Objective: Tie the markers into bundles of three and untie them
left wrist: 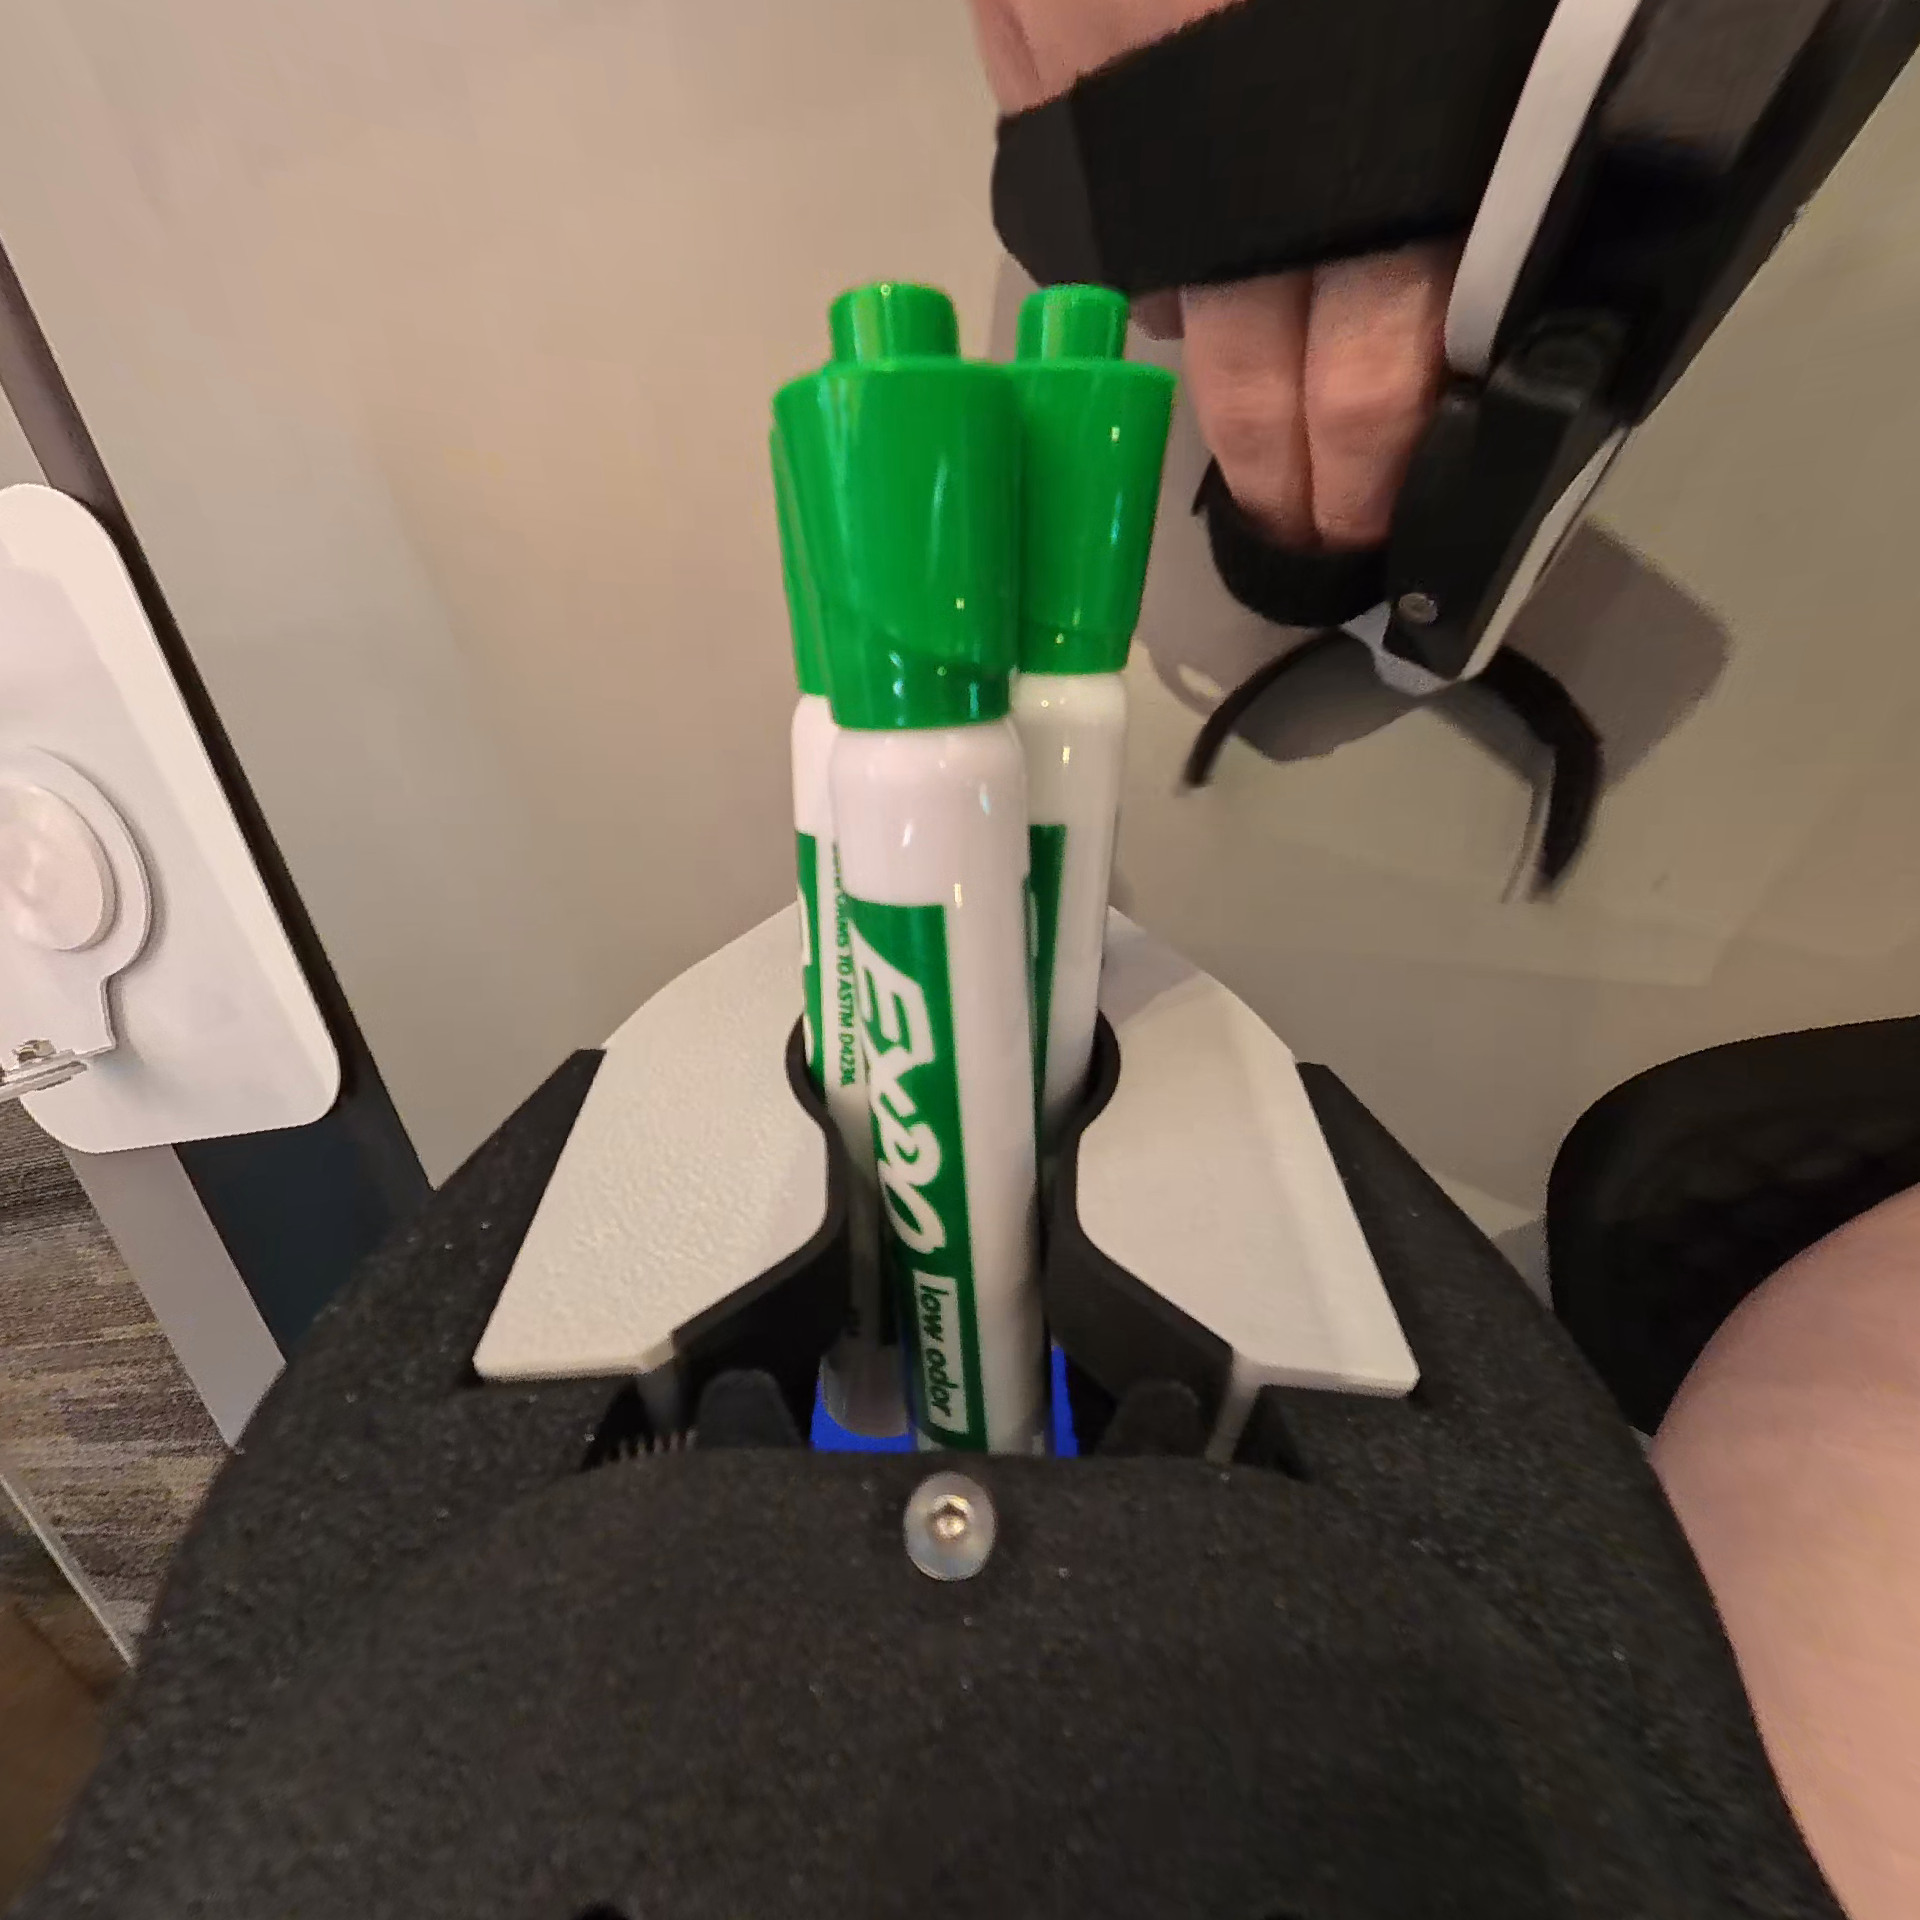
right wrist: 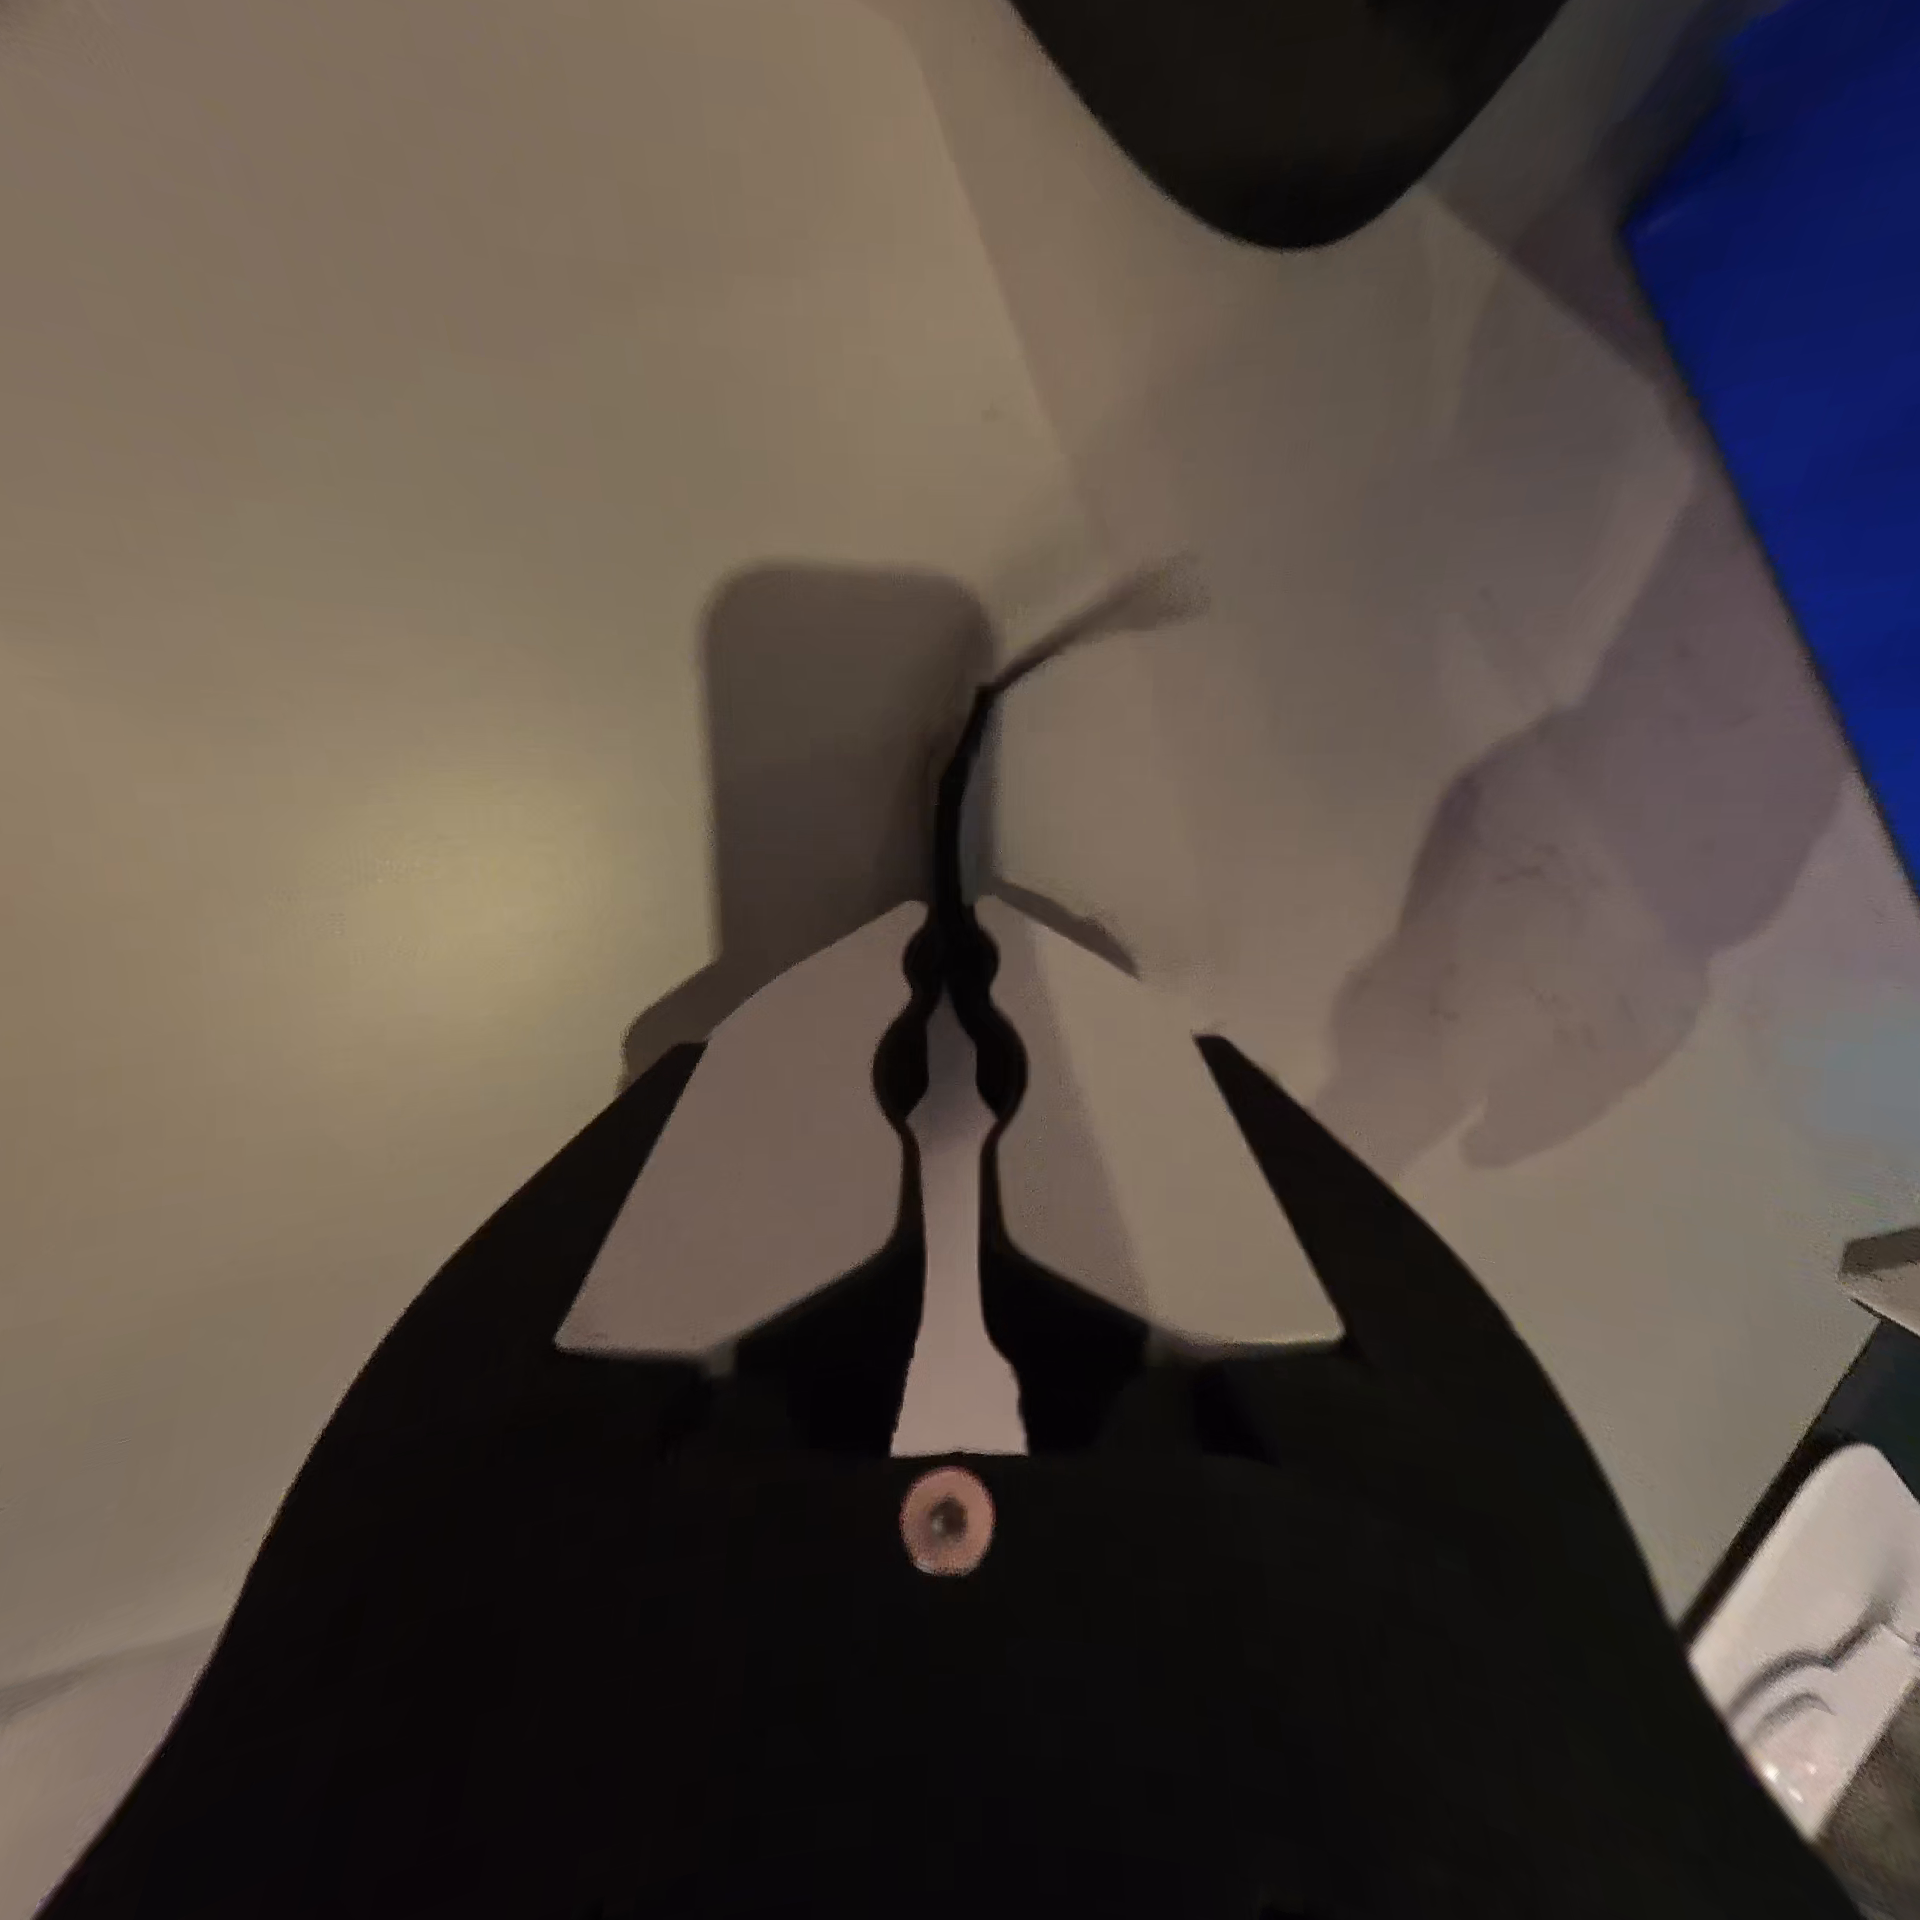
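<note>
Left wrist view has the markers (left wrist: 925, 831), three green-capped ones, clamped upright in the left gripper (left wrist: 951, 1081) over a pale tabletop (left wrist: 468, 520). The right gripper (right wrist: 954, 935) hangs tilted just right of them, jaws pinched on a thin black band (right wrist: 961, 769); its far end is blurred.

Left view bright, sharp; right view dim, blurred, shadowed.
</note>
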